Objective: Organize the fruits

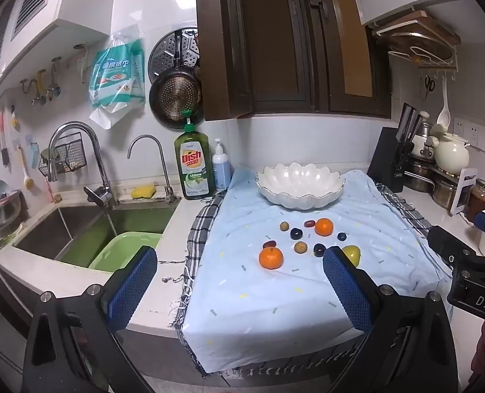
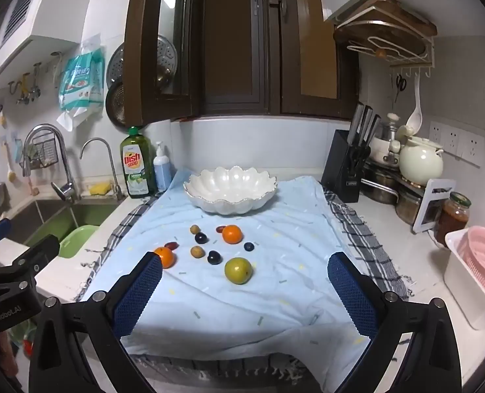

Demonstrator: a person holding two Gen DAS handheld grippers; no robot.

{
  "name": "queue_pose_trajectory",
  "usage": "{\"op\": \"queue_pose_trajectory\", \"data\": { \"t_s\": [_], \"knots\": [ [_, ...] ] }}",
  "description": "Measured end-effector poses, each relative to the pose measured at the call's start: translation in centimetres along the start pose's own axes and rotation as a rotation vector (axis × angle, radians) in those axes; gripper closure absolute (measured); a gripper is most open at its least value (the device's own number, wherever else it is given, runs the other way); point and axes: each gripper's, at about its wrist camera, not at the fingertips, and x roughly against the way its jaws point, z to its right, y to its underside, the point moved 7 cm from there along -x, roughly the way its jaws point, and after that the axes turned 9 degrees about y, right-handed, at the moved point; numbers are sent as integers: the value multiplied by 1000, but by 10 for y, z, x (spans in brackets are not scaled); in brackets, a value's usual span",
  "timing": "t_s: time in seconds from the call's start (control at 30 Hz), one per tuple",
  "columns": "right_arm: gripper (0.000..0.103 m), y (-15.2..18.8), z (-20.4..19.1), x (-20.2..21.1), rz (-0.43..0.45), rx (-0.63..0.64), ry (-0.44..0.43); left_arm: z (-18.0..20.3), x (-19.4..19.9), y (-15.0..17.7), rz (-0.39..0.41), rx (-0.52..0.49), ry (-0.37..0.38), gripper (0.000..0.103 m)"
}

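Right, progress: nothing done yet by the look of it, every fruit lies loose on the cloth and the bowl shows nothing inside.
Left to do: my guess is all ten pieces go into the bowl, so the whole job is ahead.
Left gripper: jaws spread wide, nothing between them, hanging over the near edge of the cloth.
Right gripper: jaws wide apart too, holding nothing, short of the fruit.
Fruit spot: a loose cluster mid-cloth, between the grippers and the bowl, pieces near each other but mostly apart.
Oranges: two, round with dimpled bright skin, one at the near left, one further back.
Green fruit: biggest of the lot, smooth, round, nearest the right gripper.
Small ones: dark glossy grapes such as, a blue-black berry, dull tan balls like, a reddish oval touching the near orange.
Bowl shape: white, glossy, scalloped rim, shallow and wide, at the far end of the cloth.
Cloth: soft pale blue with small flecks, rumpled, over a checked fringed towel.
Pads: blue, cross-hatched, grippy-looking.
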Motion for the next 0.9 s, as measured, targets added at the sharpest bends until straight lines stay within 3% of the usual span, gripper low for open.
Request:
{"op": "queue_pose_trajectory", "data": {
  "t_s": [0.2,0.3,0.37,0.9],
  "knots": [
    [0,17,-14,-2,-12,32,1,1,6,3,9,1,-15,0],
    [1,-2,-1,8,-13,21,-8,4,4,1,8,3,-6,0],
    [0,4,-5,11,19,20,-2,4,9,-1,4,3,-3,0],
    [1,0,-4,16,32,9,11,-3,16,-9,31,-25,-5,0]
  ]
}}
